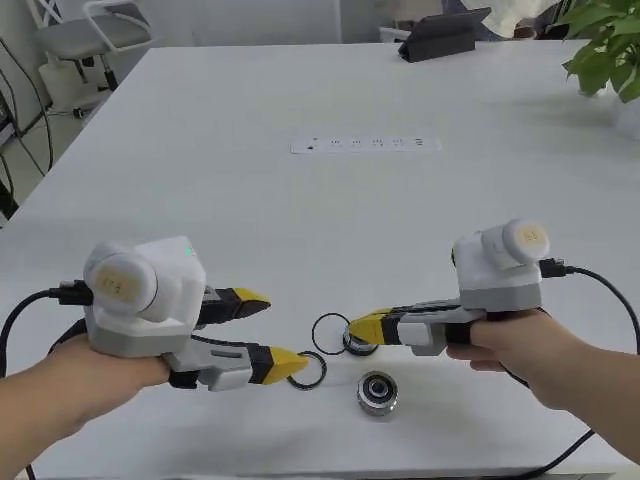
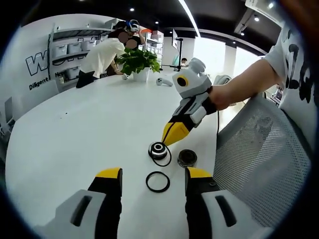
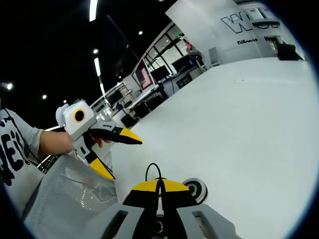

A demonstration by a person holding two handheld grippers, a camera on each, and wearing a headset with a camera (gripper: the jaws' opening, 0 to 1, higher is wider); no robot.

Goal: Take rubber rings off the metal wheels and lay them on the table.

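Note:
My right gripper (image 1: 365,326) is shut on a thin black rubber ring (image 1: 330,333), which loops out from its yellow tips beside a metal wheel (image 1: 358,344). In the right gripper view the ring (image 3: 152,172) rises from between the shut jaws (image 3: 158,186), with a wheel (image 3: 195,188) just right of them. A second wheel (image 1: 377,392) lies nearer the table's front edge. A loose ring (image 1: 308,370) lies flat on the table by the lower tip of my open left gripper (image 1: 268,330). In the left gripper view that ring (image 2: 158,181) lies just ahead of the jaws.
The white table (image 1: 300,220) stretches far ahead, with a flush socket strip (image 1: 365,144) in its middle. A dark tablet case (image 1: 440,35) and a green plant (image 1: 605,45) stand at the far right. A chair (image 1: 100,35) is at the far left. Cables trail from both grippers.

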